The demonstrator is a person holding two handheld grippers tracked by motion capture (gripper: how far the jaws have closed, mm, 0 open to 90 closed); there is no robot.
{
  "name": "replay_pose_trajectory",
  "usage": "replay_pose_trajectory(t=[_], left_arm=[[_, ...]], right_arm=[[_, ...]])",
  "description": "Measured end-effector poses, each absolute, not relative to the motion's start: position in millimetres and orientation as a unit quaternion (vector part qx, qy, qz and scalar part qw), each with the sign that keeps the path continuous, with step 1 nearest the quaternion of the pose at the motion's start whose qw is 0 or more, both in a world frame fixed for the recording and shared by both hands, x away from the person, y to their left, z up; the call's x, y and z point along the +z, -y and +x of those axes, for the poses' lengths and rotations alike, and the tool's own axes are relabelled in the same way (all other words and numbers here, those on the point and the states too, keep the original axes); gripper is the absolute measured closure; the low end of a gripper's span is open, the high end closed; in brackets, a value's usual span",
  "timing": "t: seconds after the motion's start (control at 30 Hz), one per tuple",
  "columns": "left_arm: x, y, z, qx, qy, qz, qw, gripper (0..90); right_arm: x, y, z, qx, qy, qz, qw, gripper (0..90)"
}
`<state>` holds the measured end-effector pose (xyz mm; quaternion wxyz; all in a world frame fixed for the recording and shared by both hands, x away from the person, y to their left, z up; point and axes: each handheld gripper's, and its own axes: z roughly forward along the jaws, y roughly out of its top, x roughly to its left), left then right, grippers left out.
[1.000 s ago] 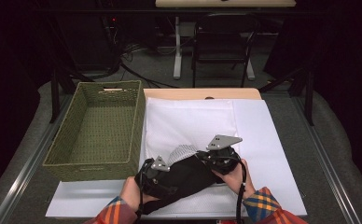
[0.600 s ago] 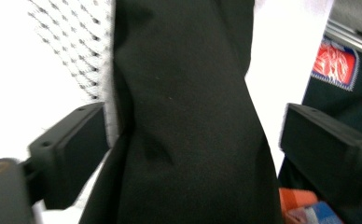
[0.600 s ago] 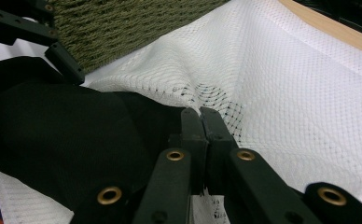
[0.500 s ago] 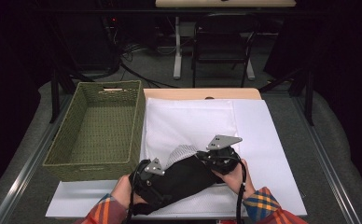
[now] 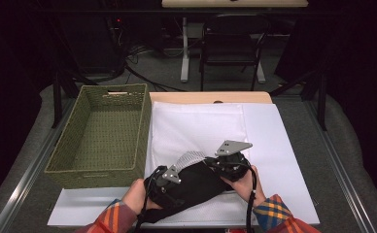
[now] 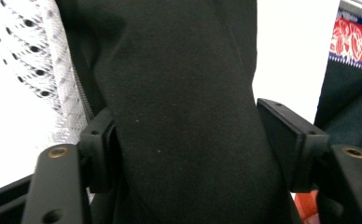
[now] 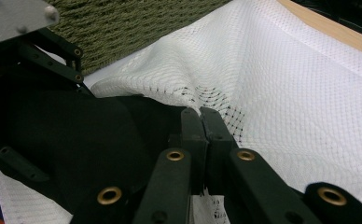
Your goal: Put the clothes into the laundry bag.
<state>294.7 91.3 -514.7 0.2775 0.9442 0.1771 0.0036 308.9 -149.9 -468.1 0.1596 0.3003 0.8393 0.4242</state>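
Near table edge, left gripper (image 5: 164,180) has its jaws around a bunched black cloth (image 5: 196,182), which fills the gap between them in the left gripper view; jaws just been closing, pads touching the cloth both sides; right gripper (image 7: 201,122) just beside, jaws pressed together on the edge of a white mesh bag (image 7: 281,79), cloth partly under the mesh; farther left, a green woven basket (image 5: 99,167) on the white table sheet (image 5: 283,145).
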Motion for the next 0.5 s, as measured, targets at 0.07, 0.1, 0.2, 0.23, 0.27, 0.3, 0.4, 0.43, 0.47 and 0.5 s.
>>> replay_pose_trajectory(t=[0.07,0.1,0.2,0.23,0.27,0.3,0.4,0.43,0.47,0.5], left_arm=[[-515,-92,294,0.003,-0.18,0.942,0.282,40.5],[-515,-92,294,0.002,-0.182,0.941,0.286,44.9],[-515,-93,294,-0.002,-0.189,0.937,0.295,55.0],[-515,-93,293,0.0,-0.193,0.935,0.297,56.3],[-514,-94,293,-0.003,-0.197,0.934,0.298,57.4],[-513,-94,293,-0.004,-0.203,0.931,0.303,58.3],[-509,-95,292,-0.008,-0.227,0.923,0.311,59.0],[-507,-95,291,-0.008,-0.239,0.919,0.312,59.1],[-506,-94,290,-0.01,-0.25,0.915,0.317,59.1],[-503,-93,290,-0.009,-0.263,0.91,0.319,59.1]], right_arm=[[-468,150,309,0.425,-0.839,0.299,0.161,89.5],[-468,150,309,0.425,-0.839,0.299,0.16,89.5],[-467,150,309,0.425,-0.839,0.3,0.16,89.5],[-467,150,308,0.426,-0.838,0.299,0.161,89.5],[-466,150,308,0.426,-0.839,0.298,0.162,89.5],[-466,150,308,0.428,-0.838,0.298,0.163,89.5],[-464,151,308,0.43,-0.836,0.3,0.163,89.6],[-464,151,308,0.431,-0.835,0.299,0.165,89.5],[-463,151,307,0.432,-0.835,0.298,0.166,89.5],[-462,151,307,0.433,-0.834,0.298,0.167,89.5]])
